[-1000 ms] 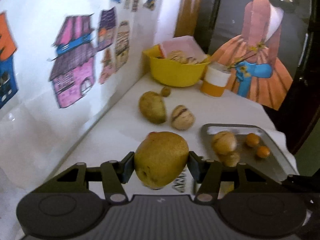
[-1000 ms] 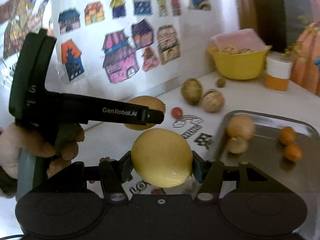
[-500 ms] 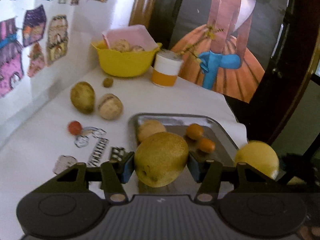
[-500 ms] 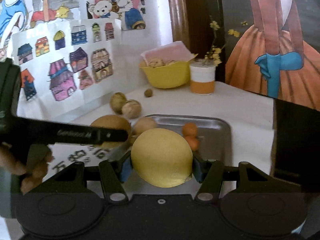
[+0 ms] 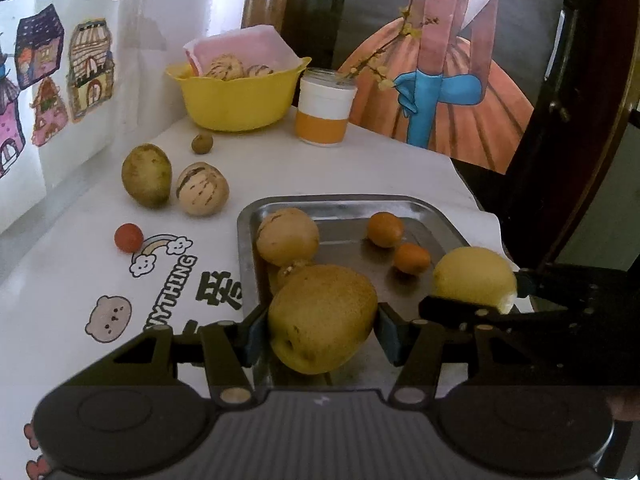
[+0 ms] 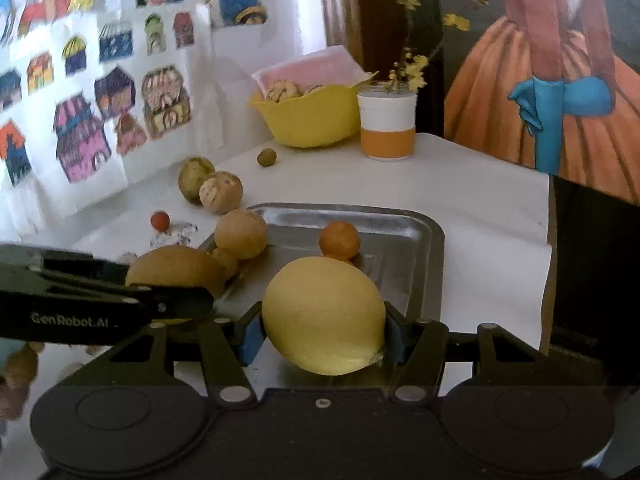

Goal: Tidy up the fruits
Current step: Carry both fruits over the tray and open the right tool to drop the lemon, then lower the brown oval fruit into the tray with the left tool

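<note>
We have both grippers loaded over the near end of the shallow stainless-steel tray [image 5: 434, 216]. Our left gripper [image 5: 322, 330] is clamped on a speckled brownish-yellow pear [image 5: 320, 318], pads pressed against its two sides. Our right gripper [image 6: 322, 332] has its pads closed around a smooth yellow lemon [image 6: 324, 314] in the same way. The two fruits hang side by side, the lemon just to the right of the pear.

Just ahead of the left gripper, in the tray, lie a round tan fruit [image 5: 287, 236] with a smaller tan one [image 5: 289, 274] tucked just beside it; ahead of the right gripper sit two small orange fruits [image 5: 385, 229]. Farther ahead and to the left, on the white printed tablecloth [image 5: 320, 168], a green-brown pear, a striped cream melon, a small red fruit and a small brown one wait, not yet moved.

We judge the main risks to be these. The grippers are close together, so they could knock each other if both descend at once. Round fruit released from any height may roll on the slick metal, bump the small orange fruits, or ride over the low rim. The pear hangs near the tray's left edge and could land on the lip and tip out.
</note>
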Available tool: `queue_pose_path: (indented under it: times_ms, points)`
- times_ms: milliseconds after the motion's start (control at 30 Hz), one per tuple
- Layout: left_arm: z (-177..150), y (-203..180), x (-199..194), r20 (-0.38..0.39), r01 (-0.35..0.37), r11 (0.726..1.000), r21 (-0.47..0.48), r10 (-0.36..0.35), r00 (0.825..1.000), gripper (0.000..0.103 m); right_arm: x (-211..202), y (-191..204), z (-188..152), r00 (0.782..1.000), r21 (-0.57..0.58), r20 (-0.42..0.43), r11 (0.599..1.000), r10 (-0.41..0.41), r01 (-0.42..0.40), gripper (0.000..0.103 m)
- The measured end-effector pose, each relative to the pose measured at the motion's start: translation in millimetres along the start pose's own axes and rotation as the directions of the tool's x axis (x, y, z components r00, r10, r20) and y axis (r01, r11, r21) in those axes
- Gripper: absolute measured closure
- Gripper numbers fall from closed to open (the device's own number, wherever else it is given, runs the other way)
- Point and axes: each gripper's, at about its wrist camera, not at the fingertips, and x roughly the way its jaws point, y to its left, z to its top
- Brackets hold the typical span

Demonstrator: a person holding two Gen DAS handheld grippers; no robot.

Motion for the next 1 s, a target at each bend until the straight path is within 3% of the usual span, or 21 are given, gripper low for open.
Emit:
queue_pose_path:
  times_ms: [167, 267, 300, 367, 533, 600, 667, 767, 867, 1000]
  points:
    - [-2, -2, -1, 0.000, -0.009, 1.000, 0.007, 0.009, 1.000, 0.042, 5, 4, 0, 0.999, -0.013, -0.037, 1.000, -0.015, 0.015, 0.042]
    - [-2, 2, -3, 0.000, 0.038, 0.999, -0.003, -0.038, 0.999, 0.041, 5, 5, -1, 0.999, -0.025, -0.042, 0.999, -0.025, 0.024, 0.041]
    - [-1, 4, -5, 0.000, 0.065, 0.998, -0.016, -0.065, 0.998, 0.037, 2, 7, -2, 0.999, -0.032, -0.026, 0.999, -0.032, 0.031, 0.040]
    - [-1, 7, -8, -0.004, 0.096, 0.995, -0.024, -0.096, 0.995, 0.031, -5, 12, -4, 0.998, -0.063, 0.002, 0.996, -0.058, 0.058, 0.025]
    - [-2, 13, -27, 0.042, 0.116, 0.992, -0.056, -0.113, 0.993, 0.021, -28, 26, -14, 0.993, -0.071, 0.054, 0.991, -0.106, 0.110, 0.017]
    - [-2, 14, -38, 0.072, 0.109, 0.992, -0.069, -0.104, 0.992, 0.011, -42, 31, -17, 0.989, -0.057, 0.090, 0.990, -0.120, 0.125, 0.015]
    - [-6, 15, -50, 0.093, 0.100, 0.993, -0.061, -0.094, 0.991, 0.007, -57, 37, -19, 0.983, -0.037, 0.128, 0.990, -0.130, 0.136, 0.006]
    - [-15, 15, -72, 0.135, 0.073, 0.995, -0.060, -0.065, 0.989, 0.001, -82, 46, -24, 0.971, -0.014, 0.192, 0.989, -0.143, 0.148, 0.001]
    - [-27, 12, -92, 0.176, 0.025, 0.999, -0.024, -0.021, 0.984, 0.001, -102, 58, -31, 0.960, 0.001, 0.225, 0.986, -0.164, 0.168, 0.001]
    - [-45, 11, -119, 0.209, 0.022, 1.000, 0.016, -0.025, 0.978, 0.001, -125, 81, -46, 0.949, 0.001, 0.219, 0.973, -0.227, 0.233, 0.001]
